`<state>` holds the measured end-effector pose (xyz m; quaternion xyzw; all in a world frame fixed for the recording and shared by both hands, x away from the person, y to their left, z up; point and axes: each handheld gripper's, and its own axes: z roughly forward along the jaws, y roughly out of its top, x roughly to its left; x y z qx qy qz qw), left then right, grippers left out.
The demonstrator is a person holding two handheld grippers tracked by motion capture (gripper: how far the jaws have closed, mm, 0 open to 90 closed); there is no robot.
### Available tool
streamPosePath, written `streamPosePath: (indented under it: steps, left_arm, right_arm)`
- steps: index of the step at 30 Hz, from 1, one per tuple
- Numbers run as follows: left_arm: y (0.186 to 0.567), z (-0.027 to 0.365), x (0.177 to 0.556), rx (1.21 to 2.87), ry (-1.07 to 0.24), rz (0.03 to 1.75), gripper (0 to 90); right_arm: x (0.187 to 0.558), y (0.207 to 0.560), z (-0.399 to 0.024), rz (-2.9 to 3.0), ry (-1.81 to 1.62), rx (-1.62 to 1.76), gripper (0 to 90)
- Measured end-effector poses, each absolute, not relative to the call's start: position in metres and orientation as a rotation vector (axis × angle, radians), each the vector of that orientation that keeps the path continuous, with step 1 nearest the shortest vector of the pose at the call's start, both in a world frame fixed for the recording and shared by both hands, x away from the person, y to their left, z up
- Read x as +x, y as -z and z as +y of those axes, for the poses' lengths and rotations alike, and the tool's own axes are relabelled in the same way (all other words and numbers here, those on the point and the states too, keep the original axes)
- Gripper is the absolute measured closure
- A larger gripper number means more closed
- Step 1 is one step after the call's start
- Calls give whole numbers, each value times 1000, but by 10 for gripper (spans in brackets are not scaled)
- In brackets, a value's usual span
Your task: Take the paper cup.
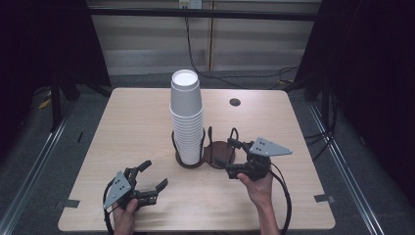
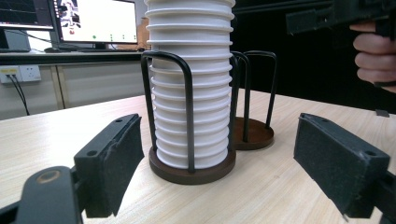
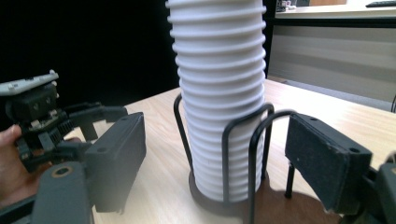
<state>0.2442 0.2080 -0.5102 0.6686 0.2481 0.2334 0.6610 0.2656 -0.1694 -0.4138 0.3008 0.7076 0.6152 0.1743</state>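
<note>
A tall stack of white paper cups (image 1: 186, 115) stands in the left ring of a dark two-place wire holder (image 1: 203, 155). The holder's right base (image 1: 221, 151) is bare. My left gripper (image 1: 154, 174) rests open near the table's front left, apart from the holder. In the left gripper view the stack (image 2: 191, 88) rises between and beyond the open left gripper (image 2: 222, 154). My right gripper (image 1: 226, 153) is open at the bare base's right side. In the right gripper view the open right gripper (image 3: 222, 158) frames the stack (image 3: 219, 98) and the wire loops (image 3: 254, 154).
The wooden table (image 1: 132, 127) has a dark cable hole (image 1: 235, 102) at the back right. Cables (image 1: 205, 68) run along the floor behind it. Monitors (image 2: 93, 21) stand on a desk far off in the left gripper view.
</note>
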Motion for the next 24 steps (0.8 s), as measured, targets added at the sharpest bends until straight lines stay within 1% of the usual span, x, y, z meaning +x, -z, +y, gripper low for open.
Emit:
streamPosePath:
  steps: [8,17,18,20,21,24]
  left_arm:
    - [510,208,244,1512,-528,561,156]
    - [510,208,244,1513,-525,558,156]
    - [510,209,245,1520,-525,545,156]
    - [510,209,245,1517,-526,550,156]
    - [510,209,245,1518,-526,548,156]
    - [510,208,245,1516,-525,547,156]
  right_arm:
    - [277,385,-159,2032,-1765,775,205]
    - [286,365,-147,2050,-1759,723,214]
    - [291,358,-144,2065,-1752,716,210]
    - [293,356,-143,2071,-1754,715,198]
    - [298,349,-141,2082,-1747,718,174]
    - [304,342,-139,2096,-1742,713,173]
